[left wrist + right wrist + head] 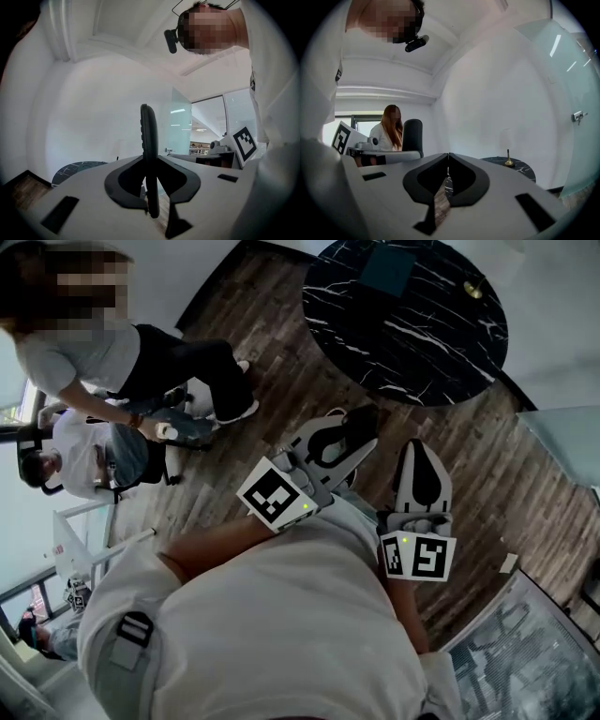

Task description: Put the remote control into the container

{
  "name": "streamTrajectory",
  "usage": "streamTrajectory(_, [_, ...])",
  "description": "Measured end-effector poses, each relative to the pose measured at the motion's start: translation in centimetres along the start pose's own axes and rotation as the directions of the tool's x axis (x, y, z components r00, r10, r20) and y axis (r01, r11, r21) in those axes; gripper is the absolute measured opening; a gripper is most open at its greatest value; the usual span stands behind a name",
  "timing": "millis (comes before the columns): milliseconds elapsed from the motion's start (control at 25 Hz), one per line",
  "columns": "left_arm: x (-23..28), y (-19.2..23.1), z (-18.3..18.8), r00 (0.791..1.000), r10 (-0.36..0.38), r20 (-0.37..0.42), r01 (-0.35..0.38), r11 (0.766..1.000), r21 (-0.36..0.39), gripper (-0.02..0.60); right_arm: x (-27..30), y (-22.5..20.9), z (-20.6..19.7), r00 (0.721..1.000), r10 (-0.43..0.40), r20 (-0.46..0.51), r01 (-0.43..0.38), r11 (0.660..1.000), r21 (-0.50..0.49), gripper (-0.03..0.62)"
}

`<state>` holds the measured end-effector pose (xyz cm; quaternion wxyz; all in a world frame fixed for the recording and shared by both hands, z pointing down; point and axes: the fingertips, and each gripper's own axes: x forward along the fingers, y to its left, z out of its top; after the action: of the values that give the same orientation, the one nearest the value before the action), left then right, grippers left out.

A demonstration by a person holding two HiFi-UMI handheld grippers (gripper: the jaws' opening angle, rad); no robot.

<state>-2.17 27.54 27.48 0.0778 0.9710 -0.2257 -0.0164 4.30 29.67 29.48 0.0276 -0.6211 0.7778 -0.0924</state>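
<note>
My left gripper (354,439) is held close to the body and is shut on a slim black remote control (149,129). In the left gripper view the remote stands edge-on and upright between the jaws (150,161), and in the head view its dark end (364,420) pokes past the tips. My right gripper (419,454) is beside it, shut with nothing in it; its jaws (448,158) meet at the tips. A dark teal square thing (387,268), perhaps the container, lies on the round black marble table (422,343) ahead.
A small brass object (473,289) stands on the table's far right. Two people (112,362) are at the left, one in a chair (94,460). Dark wood floor (281,343) lies between. A patterned rug (525,652) is at the lower right.
</note>
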Motion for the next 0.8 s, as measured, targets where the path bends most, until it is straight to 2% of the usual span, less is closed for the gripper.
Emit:
streamTrajectory(280, [1.8, 4.3, 0.0, 1.000, 0.016, 0.009, -0.016, 1.000, -0.024, 0.077, 4.6, -0.7, 0.0, 1.000, 0.017, -0.017, -0.018, 1.000, -0.022, 0.011])
streamTrajectory(800, [8.0, 18.2, 3.8, 0.999, -0.024, 0.037, 0.025, 0.999, -0.022, 0.077, 19.9, -2.7, 3.0, 1.000, -0.009, -0.014, 0.008, 0.998, -0.065, 0.011])
